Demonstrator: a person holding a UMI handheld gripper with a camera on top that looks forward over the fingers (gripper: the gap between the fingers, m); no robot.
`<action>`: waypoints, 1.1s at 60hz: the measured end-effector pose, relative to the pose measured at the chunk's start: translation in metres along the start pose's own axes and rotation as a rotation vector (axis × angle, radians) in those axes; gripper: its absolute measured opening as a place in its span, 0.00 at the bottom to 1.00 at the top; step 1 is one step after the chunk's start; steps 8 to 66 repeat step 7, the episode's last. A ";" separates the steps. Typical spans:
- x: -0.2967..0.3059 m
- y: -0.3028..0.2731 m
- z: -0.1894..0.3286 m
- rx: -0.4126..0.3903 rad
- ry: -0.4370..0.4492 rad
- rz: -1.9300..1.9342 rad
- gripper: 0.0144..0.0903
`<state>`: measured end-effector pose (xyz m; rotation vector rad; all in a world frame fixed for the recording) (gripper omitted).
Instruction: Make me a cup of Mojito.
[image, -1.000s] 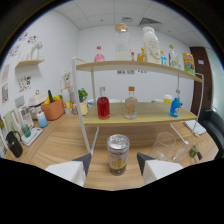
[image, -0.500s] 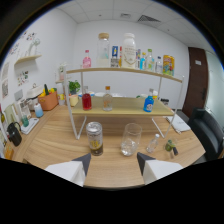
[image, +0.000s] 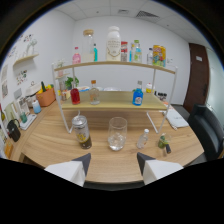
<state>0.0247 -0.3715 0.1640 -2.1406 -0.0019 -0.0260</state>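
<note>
Gripper (image: 113, 165) is seen spread apart, nothing held between the fingers (image: 67, 170); only bare table (image: 50, 145) lies in the gap.

Glass (image: 117, 133) is standing upright on the table just beyond the fingers, roughly on the gap's centreline. It is clear, and something pale is seen at its bottom; what it is cannot be told. Can (image: 81, 132) is set upright just beside the glass, on the left-finger side, not touching it. A small clear bottle (image: 143, 138) is placed on the other side of the glass, slightly tilted. Further to that side a small dark-green item (image: 163, 143) is seen next to the shelf's leg; its type cannot be told.

A two-tier shelf (image: 115, 105) is positioned behind these. On the lower tier a red bottle (image: 75, 95), a clear bottle (image: 93, 92) and a blue bottle (image: 137, 96) are lined up, well apart. On the upper tier a large white jug (image: 113, 44) is flanked by several more bottles and a yellow box (image: 159, 55).

Far off on the left-finger side an orange basket (image: 45, 96) is seen on the table. A dark chair (image: 210, 130) is visible at the opposite end.
</note>
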 end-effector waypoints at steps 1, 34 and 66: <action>0.000 0.001 0.001 0.000 -0.002 0.000 0.94; 0.002 0.001 0.001 -0.001 -0.018 -0.005 0.94; 0.002 0.001 0.001 -0.001 -0.018 -0.005 0.94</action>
